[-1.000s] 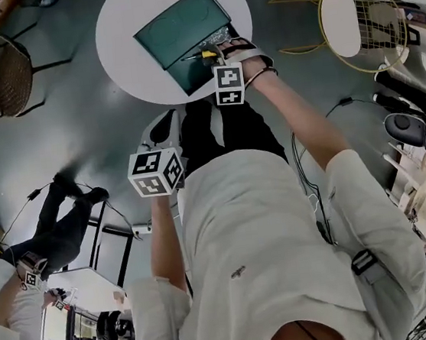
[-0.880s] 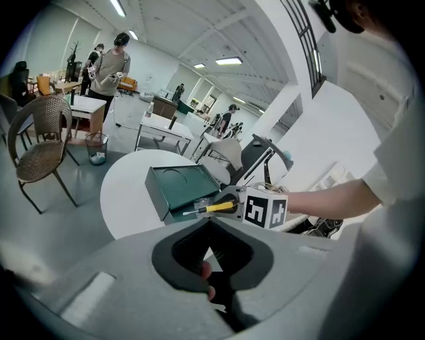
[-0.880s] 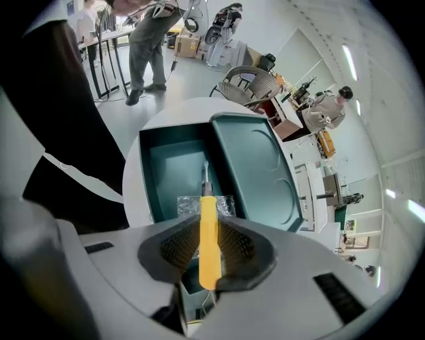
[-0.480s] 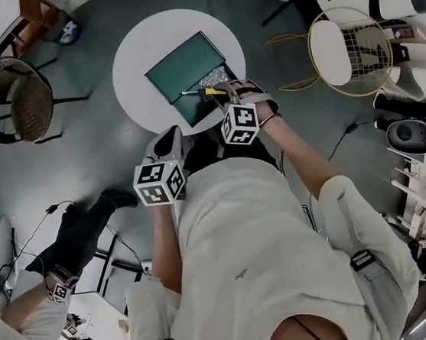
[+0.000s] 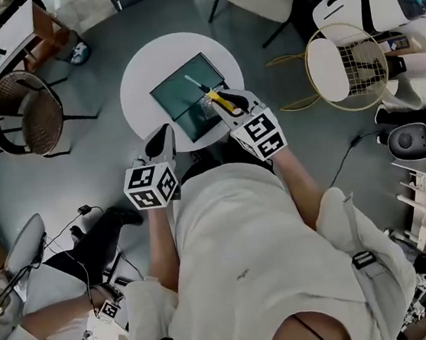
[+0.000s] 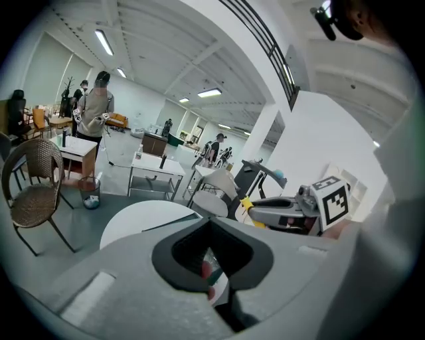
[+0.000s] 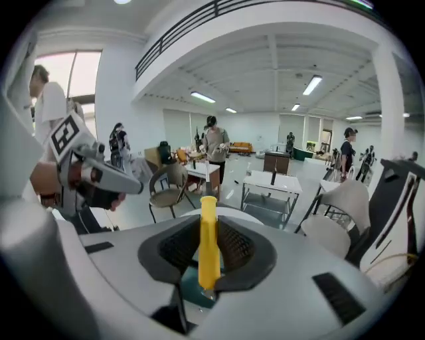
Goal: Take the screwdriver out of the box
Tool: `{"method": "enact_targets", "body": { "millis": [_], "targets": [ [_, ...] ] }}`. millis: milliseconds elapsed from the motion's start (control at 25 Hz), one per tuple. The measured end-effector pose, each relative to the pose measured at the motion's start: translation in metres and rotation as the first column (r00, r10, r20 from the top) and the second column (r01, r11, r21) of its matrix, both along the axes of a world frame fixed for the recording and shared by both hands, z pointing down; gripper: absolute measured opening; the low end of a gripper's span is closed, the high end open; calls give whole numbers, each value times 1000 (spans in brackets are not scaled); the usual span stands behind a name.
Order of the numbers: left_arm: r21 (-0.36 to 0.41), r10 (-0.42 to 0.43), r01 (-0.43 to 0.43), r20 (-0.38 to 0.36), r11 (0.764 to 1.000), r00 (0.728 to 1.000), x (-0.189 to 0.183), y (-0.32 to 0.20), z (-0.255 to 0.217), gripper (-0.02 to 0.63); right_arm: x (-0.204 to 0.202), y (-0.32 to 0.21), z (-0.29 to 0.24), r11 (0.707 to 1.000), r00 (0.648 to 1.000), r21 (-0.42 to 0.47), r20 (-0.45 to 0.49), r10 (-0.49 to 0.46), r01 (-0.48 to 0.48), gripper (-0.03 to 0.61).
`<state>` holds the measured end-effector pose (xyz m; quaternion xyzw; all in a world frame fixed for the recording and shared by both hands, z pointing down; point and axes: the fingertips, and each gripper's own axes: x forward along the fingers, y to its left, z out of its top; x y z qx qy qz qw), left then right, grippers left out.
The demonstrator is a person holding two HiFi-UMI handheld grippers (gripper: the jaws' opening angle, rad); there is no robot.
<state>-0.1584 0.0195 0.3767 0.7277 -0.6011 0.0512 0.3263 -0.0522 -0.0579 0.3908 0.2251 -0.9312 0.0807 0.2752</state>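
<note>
1. Head view: the right gripper (image 5: 230,108) is clamped on the yellow handle of the screwdriver (image 5: 218,100). The metal shaft reaches out over the open dark-green box (image 5: 182,104), which lies on the round white table (image 5: 138,90). The left gripper (image 5: 164,134) hovers at the near edge of the table, beside the box and apart from it.
2. Left gripper view: the jaws are closed tip to tip and hold nothing, with only a sliver of table showing through the hollow between the pads. Off to the right, the right gripper (image 6: 265,207) carries the screwdriver (image 6: 247,203) well above the table (image 6: 136,222).
3. Right gripper view: both jaws press on the screwdriver (image 7: 208,255), whose handle stands upright between them. The box (image 7: 191,284) lies far below, and the left gripper (image 7: 123,180) hangs at the left.
</note>
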Motion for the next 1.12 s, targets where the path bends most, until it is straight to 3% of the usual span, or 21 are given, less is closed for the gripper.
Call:
{"method": "enact_targets", "body": {
  "millis": [240,560,640,800,1120],
  "targets": [
    [111,-27,27,-8,993,1000,-6,-17,-44,9,-5,-11,-80,997,957,-66,286,49,-31,86],
    [269,-82,81,-10,960,997,-8,-20,-114,9,7,-13,-163,986,809,-164,582,76,26,84],
    [294,-93,91,-6,952,996,-10,-20,-127,9,10,-14,-176,988,789,-151,610,67,33,84],
    [323,-112,108,-6,940,994,-21,-17,-136,9,11,-14,-185,992,784,-125,617,62,20,84],
    [318,-121,118,-10,941,993,-27,-20,-132,9,12,-15,-181,987,777,-157,625,80,25,84]
  ]
}}
